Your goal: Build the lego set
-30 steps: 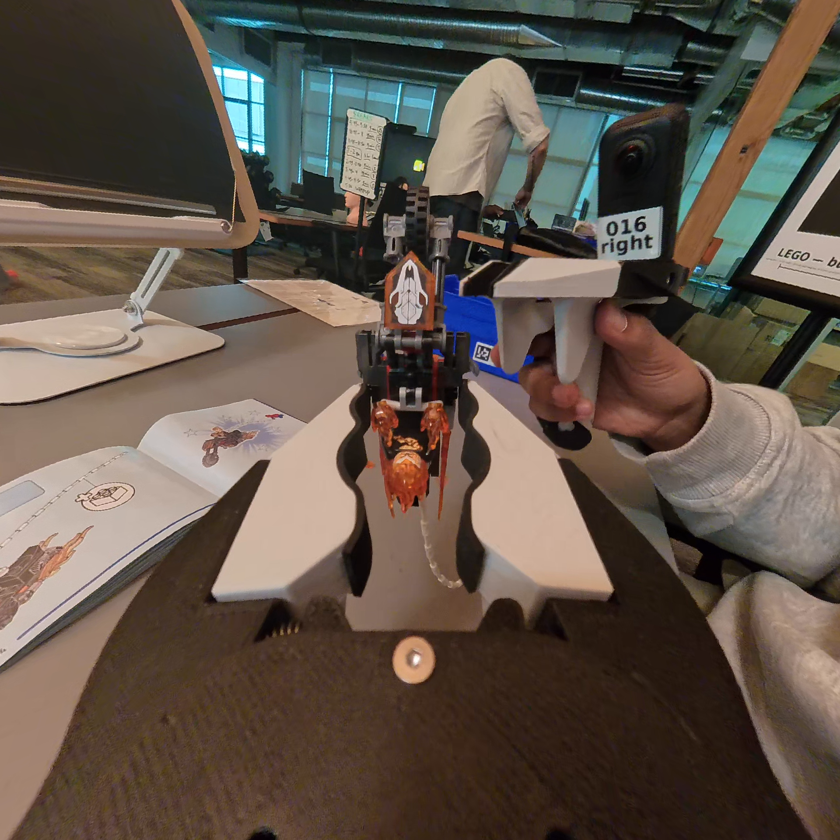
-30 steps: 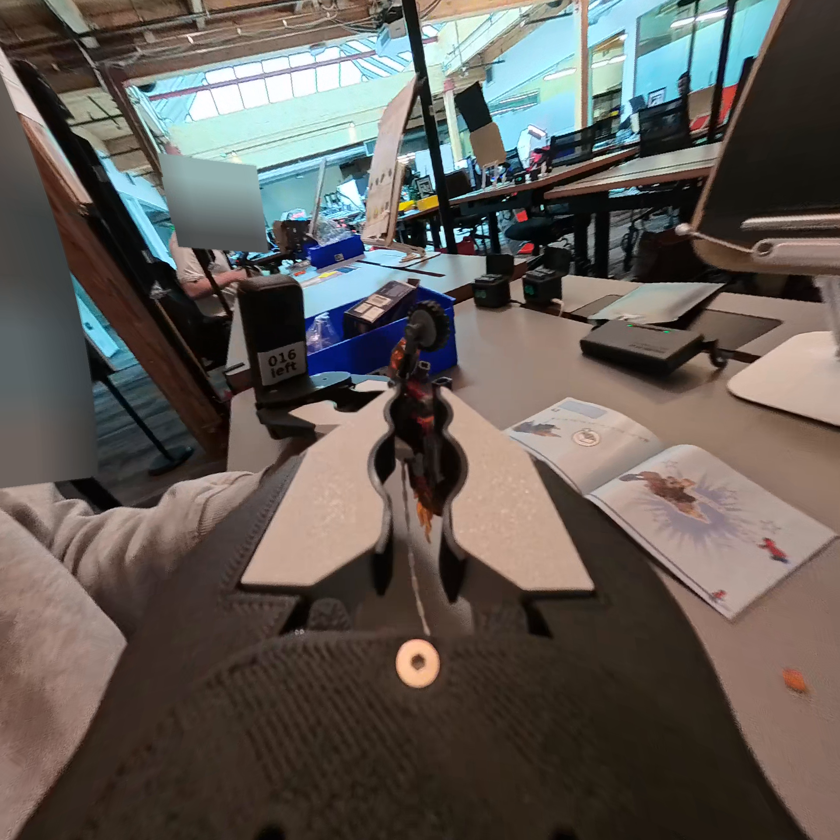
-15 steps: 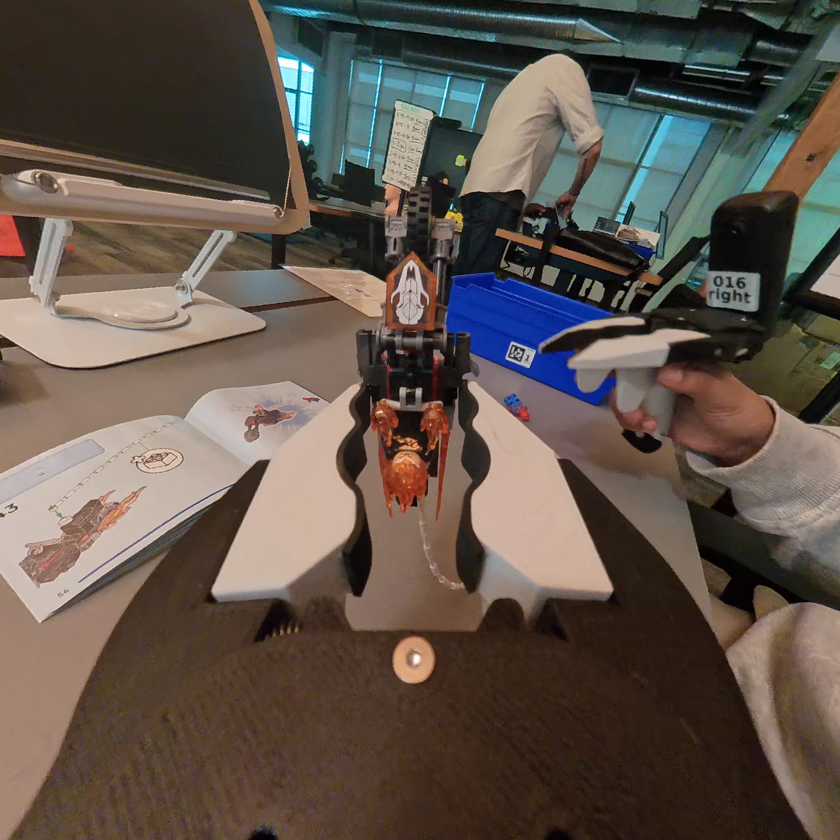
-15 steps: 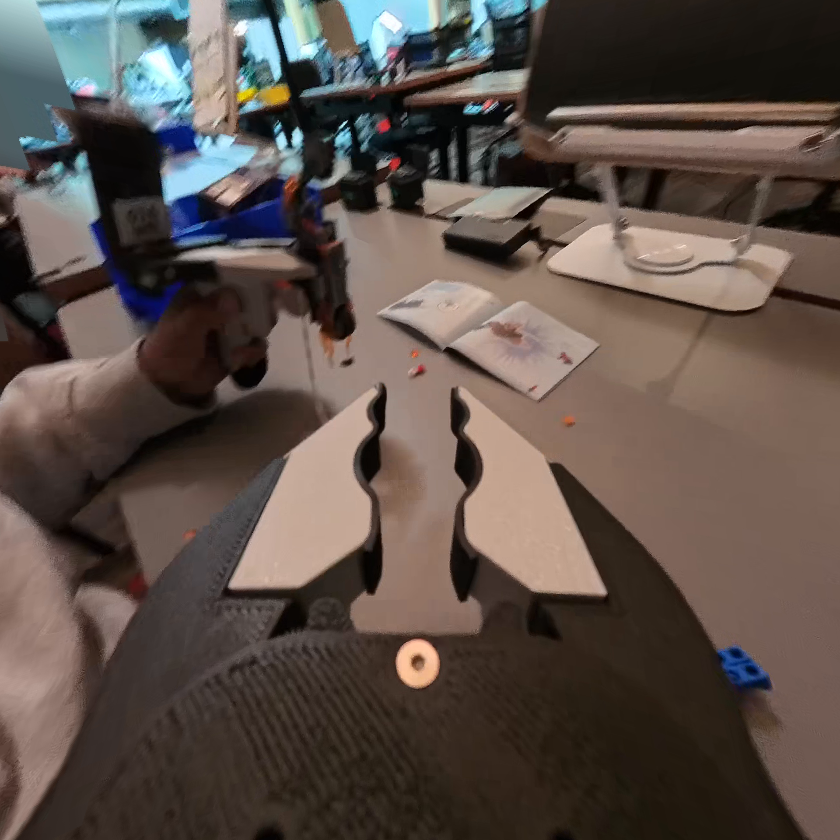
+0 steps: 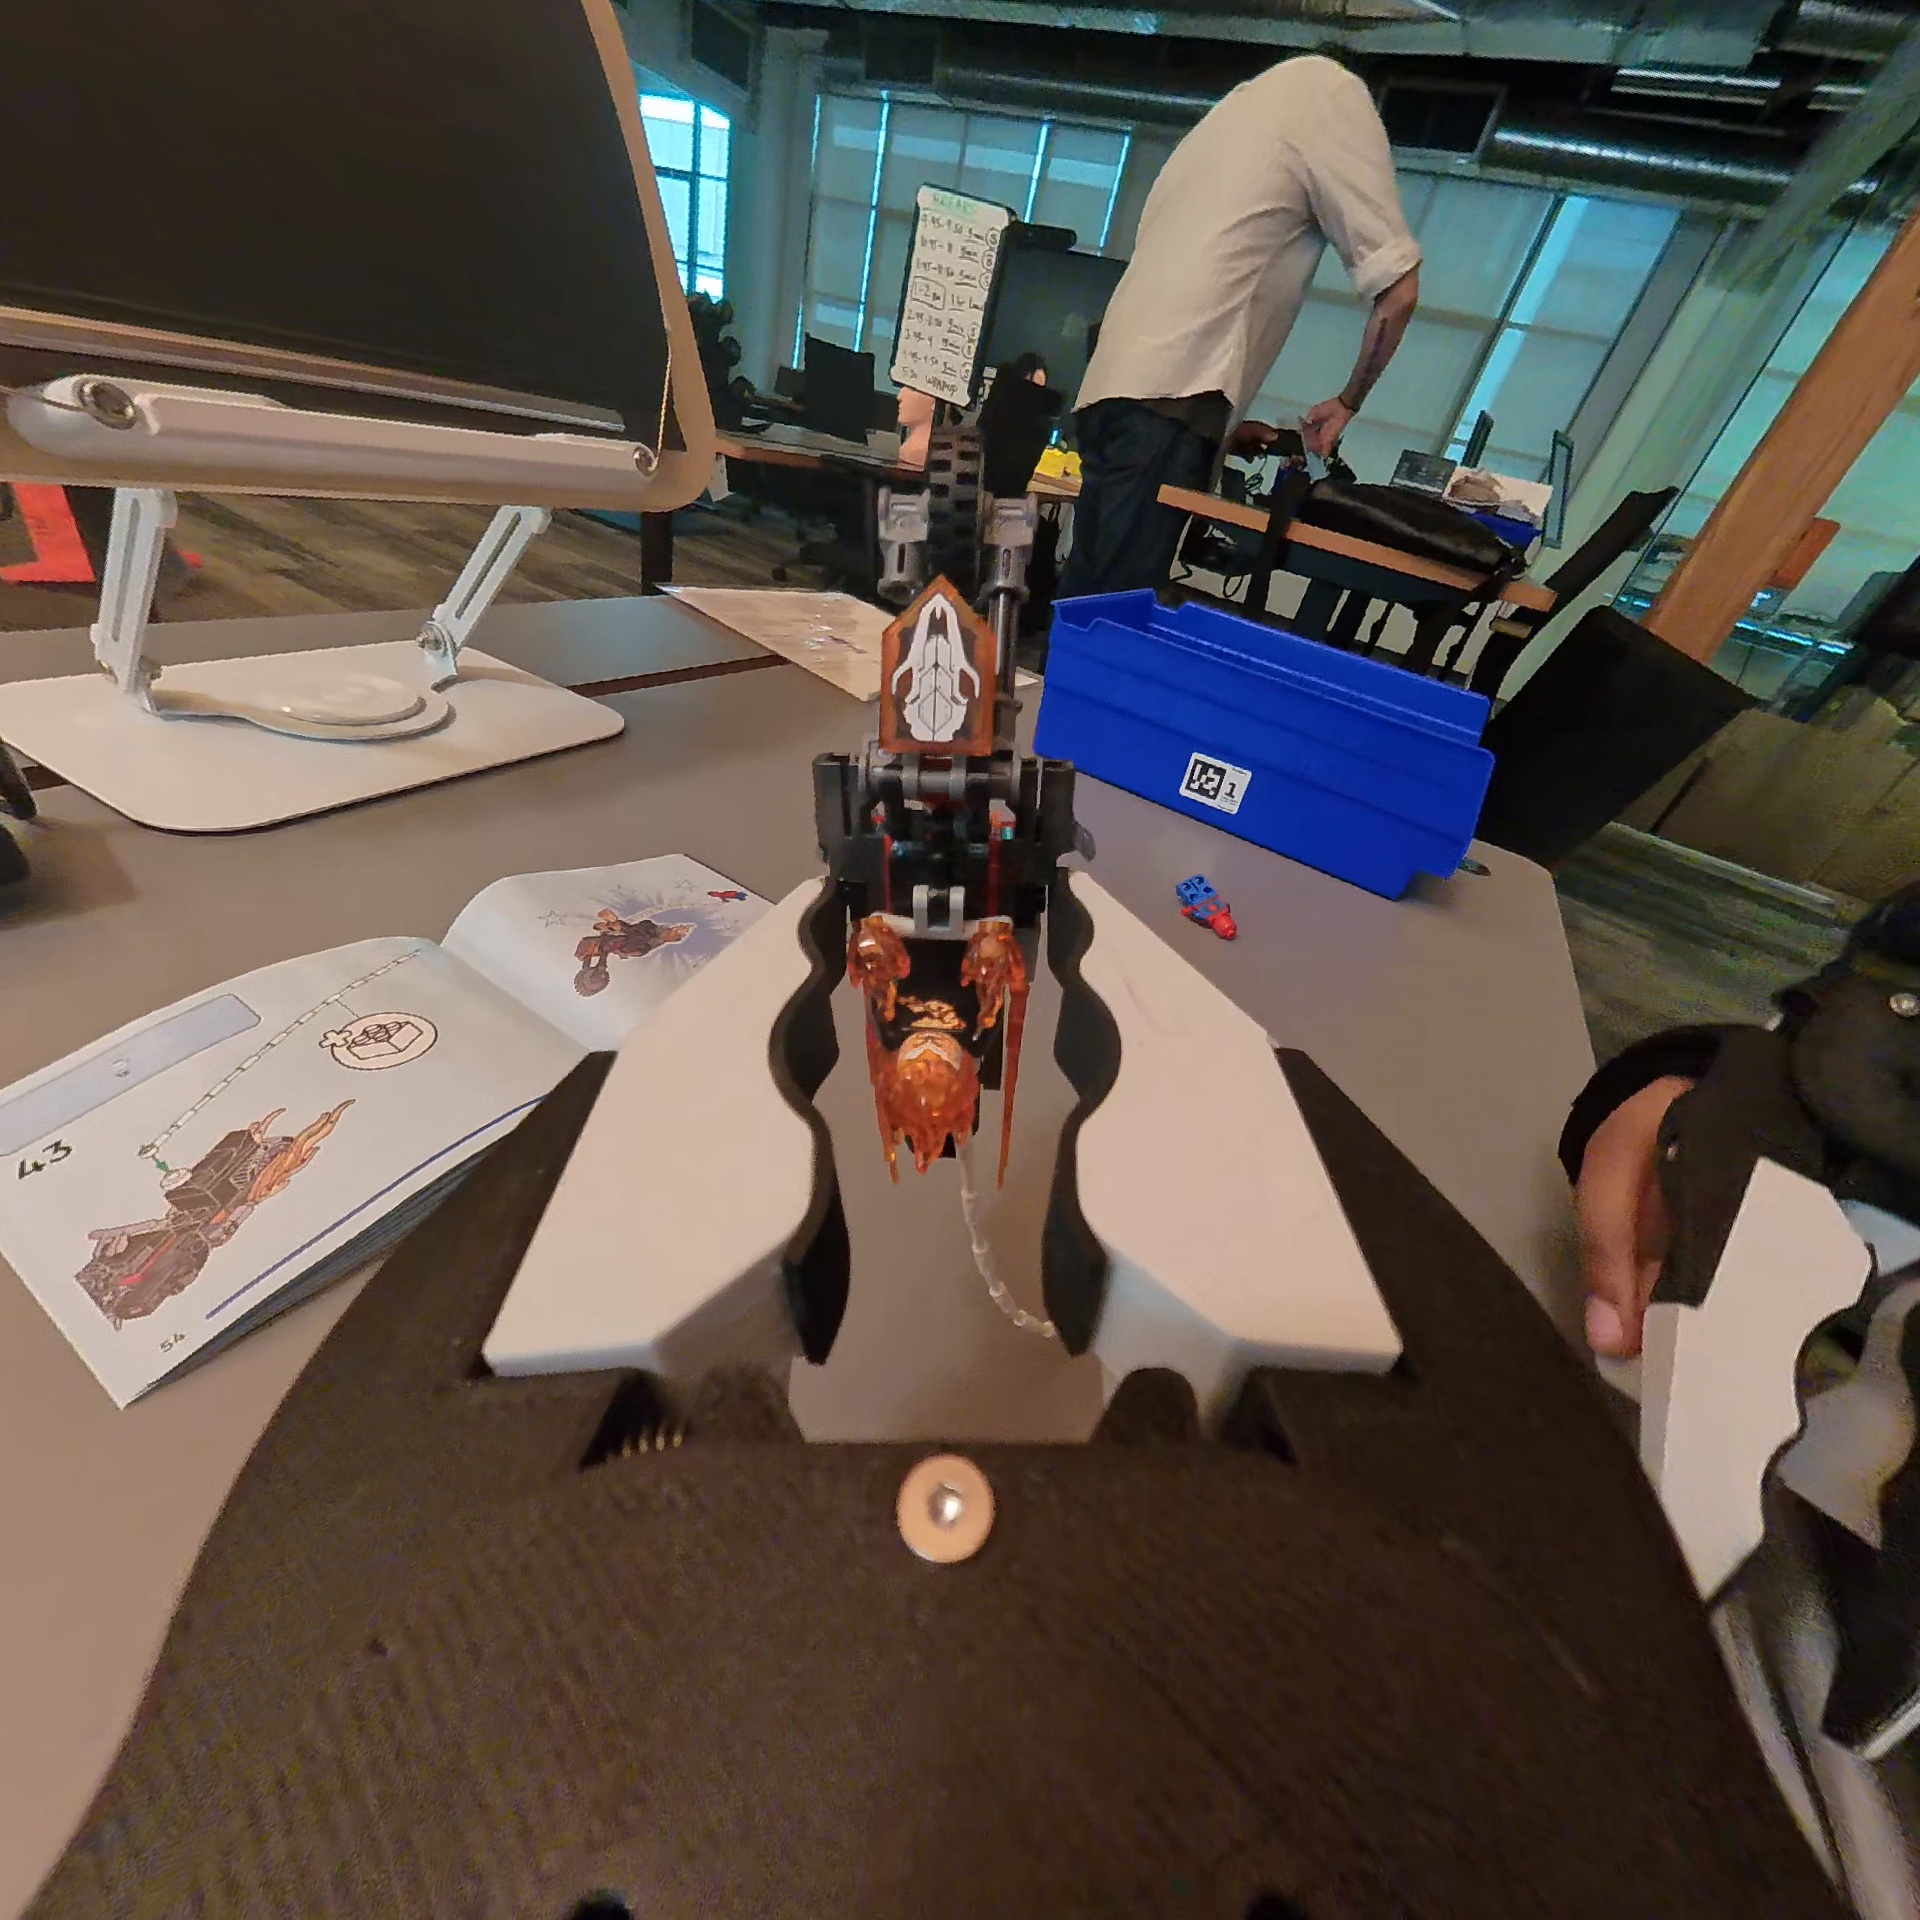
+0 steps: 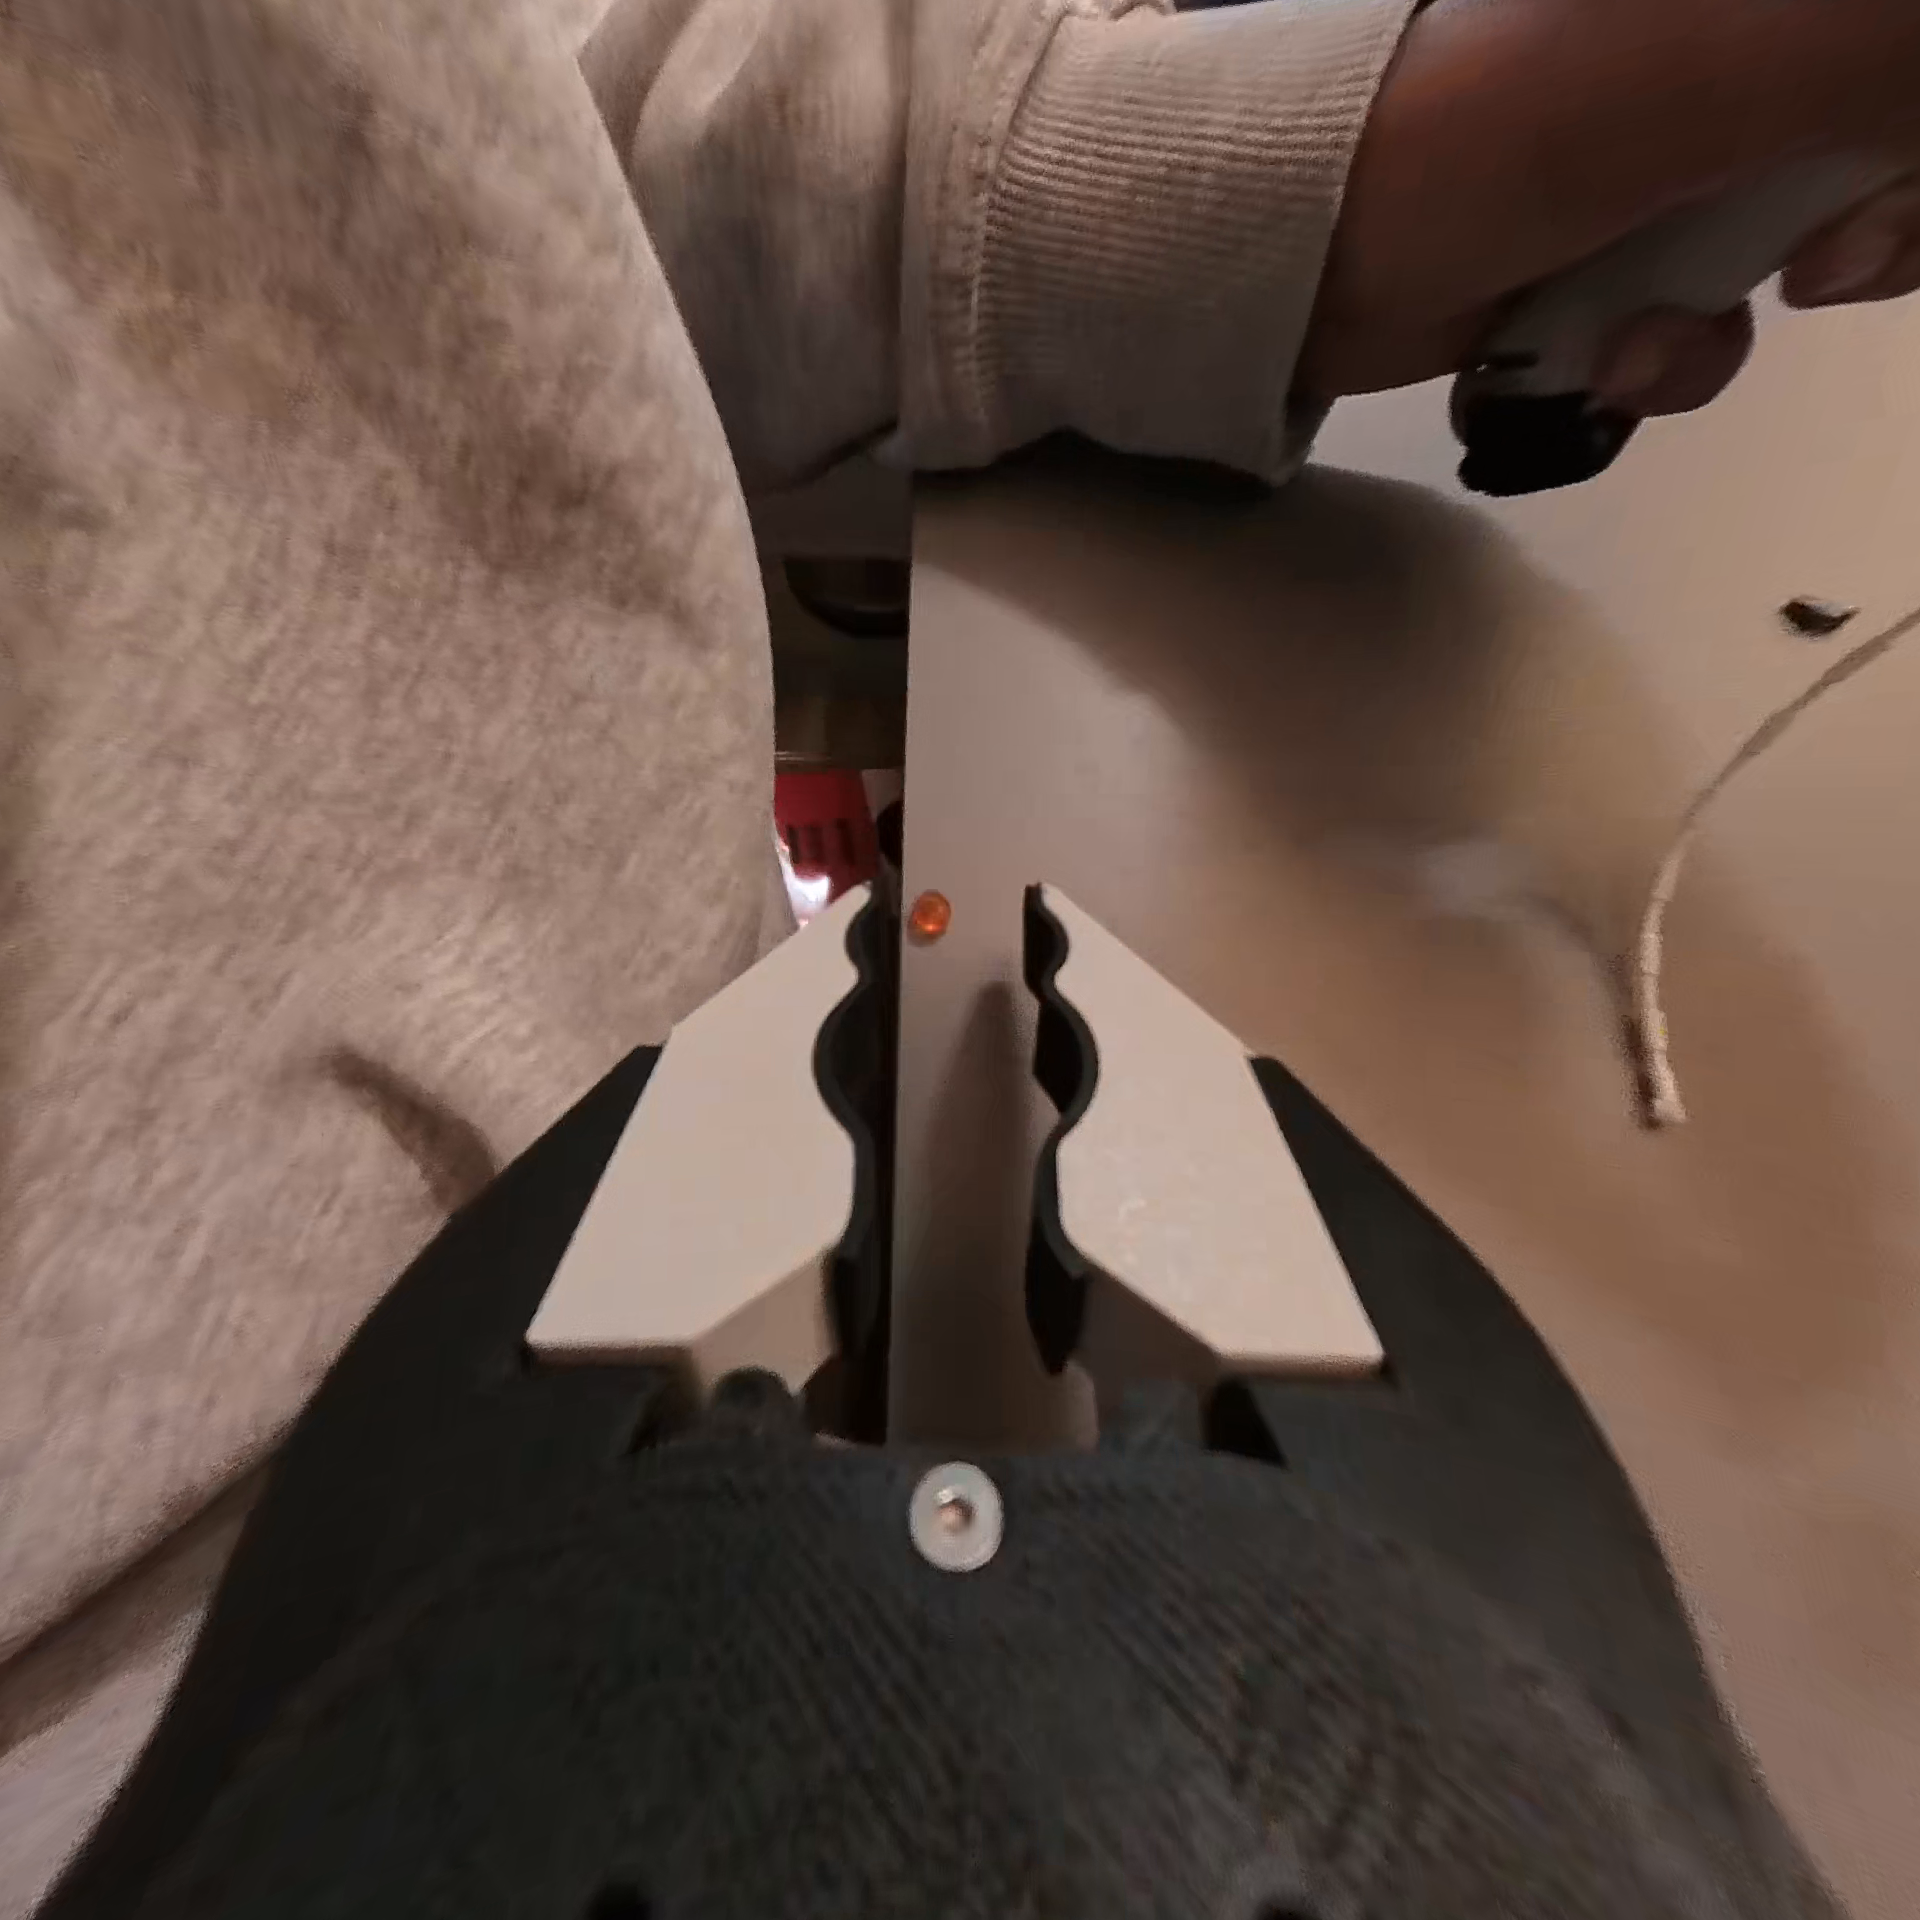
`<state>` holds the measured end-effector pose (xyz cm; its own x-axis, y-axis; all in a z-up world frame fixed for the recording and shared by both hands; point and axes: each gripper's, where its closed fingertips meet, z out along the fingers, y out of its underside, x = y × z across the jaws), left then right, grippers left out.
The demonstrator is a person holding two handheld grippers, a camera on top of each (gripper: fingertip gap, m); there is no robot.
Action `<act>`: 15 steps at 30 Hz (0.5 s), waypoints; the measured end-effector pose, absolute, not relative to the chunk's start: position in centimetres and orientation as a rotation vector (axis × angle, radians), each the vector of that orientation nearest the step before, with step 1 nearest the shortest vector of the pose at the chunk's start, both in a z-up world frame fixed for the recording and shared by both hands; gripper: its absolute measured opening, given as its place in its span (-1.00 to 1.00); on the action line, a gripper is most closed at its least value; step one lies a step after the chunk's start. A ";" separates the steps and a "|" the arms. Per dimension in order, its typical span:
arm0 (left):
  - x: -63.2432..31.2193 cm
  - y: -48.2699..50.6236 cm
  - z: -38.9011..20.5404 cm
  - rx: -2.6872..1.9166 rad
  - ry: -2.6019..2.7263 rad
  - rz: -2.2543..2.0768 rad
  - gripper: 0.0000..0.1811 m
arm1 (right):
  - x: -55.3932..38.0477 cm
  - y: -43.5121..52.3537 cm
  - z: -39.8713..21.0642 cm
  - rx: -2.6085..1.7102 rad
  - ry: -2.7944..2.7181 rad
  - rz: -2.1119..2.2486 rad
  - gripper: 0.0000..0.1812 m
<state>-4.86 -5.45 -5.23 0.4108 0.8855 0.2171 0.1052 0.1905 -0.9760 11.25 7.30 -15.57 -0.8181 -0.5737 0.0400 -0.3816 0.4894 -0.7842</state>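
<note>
My left gripper [image 5: 945,883] is shut on the lego motorcycle [image 5: 940,831], a black model with orange flame parts and an orange shield. It holds the model above the table, wheel pointing away, with a clear chain hanging from it. My right gripper [image 6: 948,894] is open and empty, pointing down at the table's near edge. A small round orange stud [image 6: 928,916] lies on the table just beyond its fingertips, next to the edge. One white finger of the right gripper [image 5: 1756,1351] shows at the right edge of the left wrist view.
An open instruction booklet [image 5: 312,1091] lies to the left and a white monitor stand [image 5: 312,717] behind it. A blue bin [image 5: 1268,727] stands at the back right, with a small blue and red piece [image 5: 1205,906] in front of it. A sweater sleeve [image 6: 364,623] fills the left of the right wrist view.
My right gripper has let go of the motorcycle, opened and swung down to the table's near edge by the orange stud. My left gripper still holds the model.
</note>
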 end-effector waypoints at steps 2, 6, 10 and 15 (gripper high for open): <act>-4.8 -5.3 -5.2 -1.272 -1.016 0.703 -0.59 | 11.6 7.3 -15.9 -0.809 2.493 -1.214 -0.76; -4.8 -5.2 -5.1 -1.274 -1.010 0.698 -0.59 | 11.7 7.1 -17.0 -0.825 2.522 -1.156 -0.85; -4.7 -5.3 -5.1 -1.264 -1.009 0.691 -0.59 | 11.4 7.0 -17.1 -0.817 2.529 -1.140 -0.94; -4.7 -5.2 -5.1 -1.265 -1.007 0.684 -0.59 | 10.5 6.7 -17.0 -0.787 2.558 -1.150 -0.94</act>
<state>-4.73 -5.22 -5.07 0.4312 0.8721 0.2316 0.1060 0.2059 -0.9728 10.47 6.74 -17.05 -0.8297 -0.5580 0.0116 -0.3789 0.5480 -0.7457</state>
